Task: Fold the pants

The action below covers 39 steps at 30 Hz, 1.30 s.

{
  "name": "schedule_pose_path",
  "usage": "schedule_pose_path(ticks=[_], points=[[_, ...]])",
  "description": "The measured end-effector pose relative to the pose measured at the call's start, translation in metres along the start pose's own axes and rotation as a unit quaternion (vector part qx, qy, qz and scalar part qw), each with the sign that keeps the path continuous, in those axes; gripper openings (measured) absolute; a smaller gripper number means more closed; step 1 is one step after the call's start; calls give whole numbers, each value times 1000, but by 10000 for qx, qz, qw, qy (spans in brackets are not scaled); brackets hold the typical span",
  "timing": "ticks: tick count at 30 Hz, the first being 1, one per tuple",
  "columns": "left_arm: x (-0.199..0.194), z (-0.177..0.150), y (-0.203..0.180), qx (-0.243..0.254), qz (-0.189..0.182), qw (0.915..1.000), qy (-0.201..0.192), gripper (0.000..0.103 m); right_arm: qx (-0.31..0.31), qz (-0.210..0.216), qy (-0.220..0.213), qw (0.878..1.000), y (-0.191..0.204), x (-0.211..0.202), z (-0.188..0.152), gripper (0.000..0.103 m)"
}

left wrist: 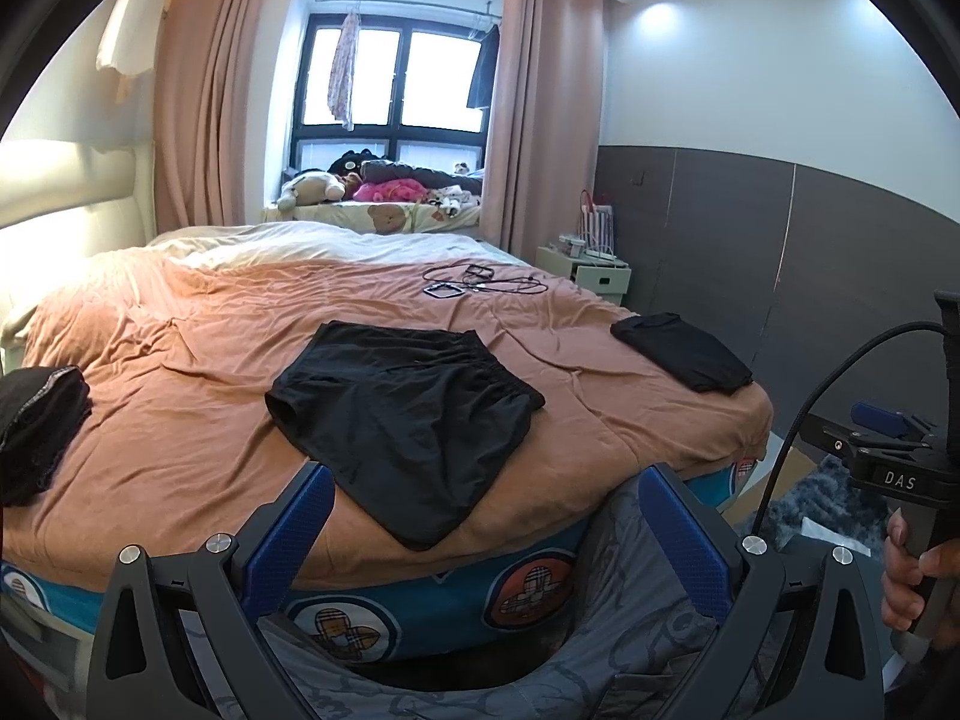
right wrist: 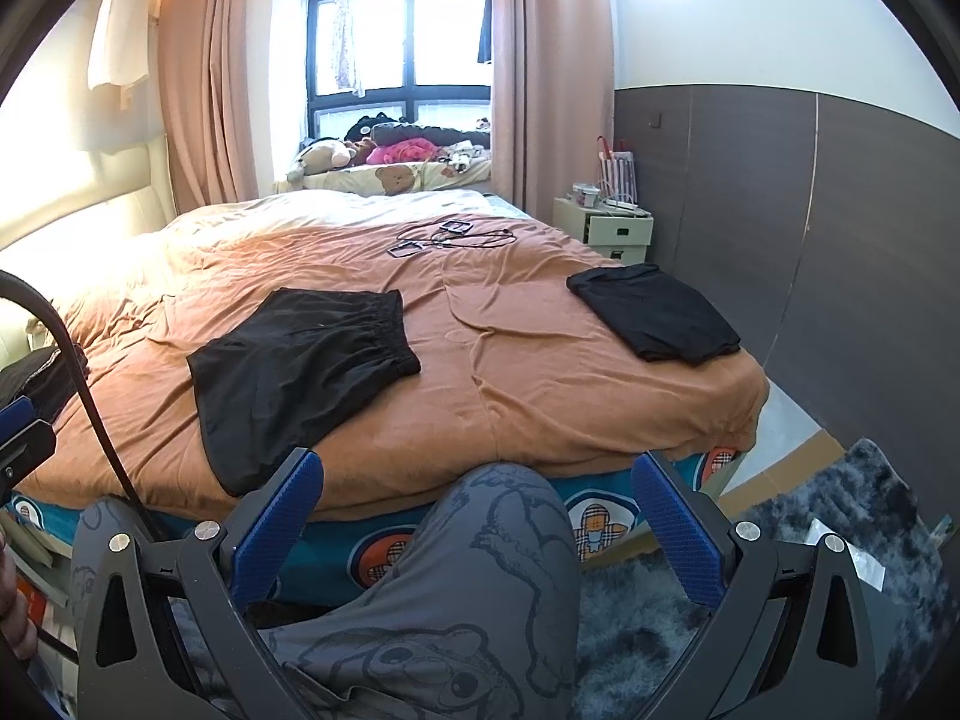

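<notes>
Black shorts (left wrist: 402,414) lie spread flat on the orange bed cover (left wrist: 180,432), one leg hanging over the near edge; they also show in the right wrist view (right wrist: 294,372). My left gripper (left wrist: 486,516) is open and empty, just short of the bed's near edge below the shorts. My right gripper (right wrist: 477,510) is open and empty, held off the bed to the right of the shorts, above my knee. The right gripper's body shows at the right edge of the left wrist view (left wrist: 900,468).
A folded black garment (right wrist: 654,312) lies near the bed's right edge. A dark pile of clothes (left wrist: 36,432) sits at the left edge. Cables and small devices (left wrist: 480,285) lie further back. A nightstand (right wrist: 606,228) stands right; a shaggy grey rug (right wrist: 810,552) covers the floor.
</notes>
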<state>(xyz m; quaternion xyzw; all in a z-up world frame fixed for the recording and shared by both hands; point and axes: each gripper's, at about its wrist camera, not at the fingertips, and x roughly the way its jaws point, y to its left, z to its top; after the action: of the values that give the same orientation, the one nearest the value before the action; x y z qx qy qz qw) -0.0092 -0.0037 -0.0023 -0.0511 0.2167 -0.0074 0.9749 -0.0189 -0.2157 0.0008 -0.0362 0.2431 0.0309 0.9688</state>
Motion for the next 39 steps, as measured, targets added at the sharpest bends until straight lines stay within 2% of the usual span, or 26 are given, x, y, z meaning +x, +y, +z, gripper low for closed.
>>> schedule_pose_path(ticks=[39], points=[[-7,-3,0,-14,65,9999,-121,102,-34,26,-64,10000,1,-2,-4,103]])
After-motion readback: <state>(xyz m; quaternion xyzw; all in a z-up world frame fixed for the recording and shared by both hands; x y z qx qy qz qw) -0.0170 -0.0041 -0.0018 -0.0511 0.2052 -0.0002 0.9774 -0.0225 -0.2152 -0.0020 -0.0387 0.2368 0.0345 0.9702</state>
